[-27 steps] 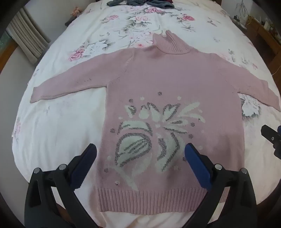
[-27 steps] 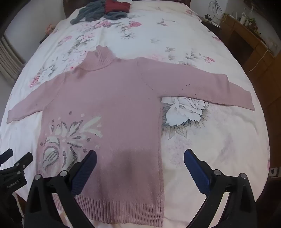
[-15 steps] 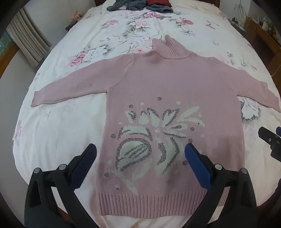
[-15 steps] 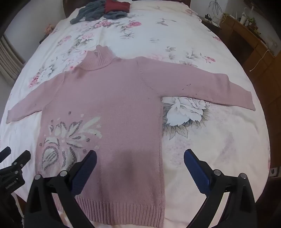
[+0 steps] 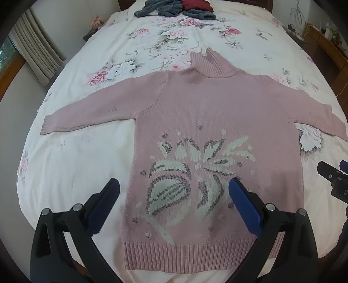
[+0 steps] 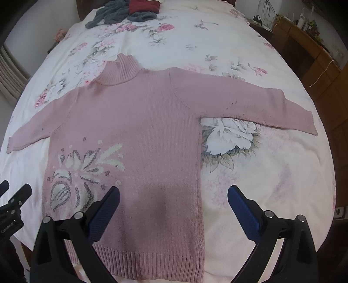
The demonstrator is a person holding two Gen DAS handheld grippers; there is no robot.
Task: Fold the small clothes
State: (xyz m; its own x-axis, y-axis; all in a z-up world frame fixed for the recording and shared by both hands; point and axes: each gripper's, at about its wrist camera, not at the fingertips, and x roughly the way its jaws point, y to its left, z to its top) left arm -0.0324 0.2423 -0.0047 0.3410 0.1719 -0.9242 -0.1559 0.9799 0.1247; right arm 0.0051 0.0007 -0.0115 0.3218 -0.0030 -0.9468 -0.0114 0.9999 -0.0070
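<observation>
left wrist: above bed foot, facing headboard, over sweater left half | right wrist: same, shifted right | shared: sweater, bed

Floral bedspread; curtain left; wooden dresser right, small clutter on top, possibly bottles.

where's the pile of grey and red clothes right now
The grey and red clothes lie heaped at the bed's far end in both views, well beyond the pink sweater's collar.
</observation>
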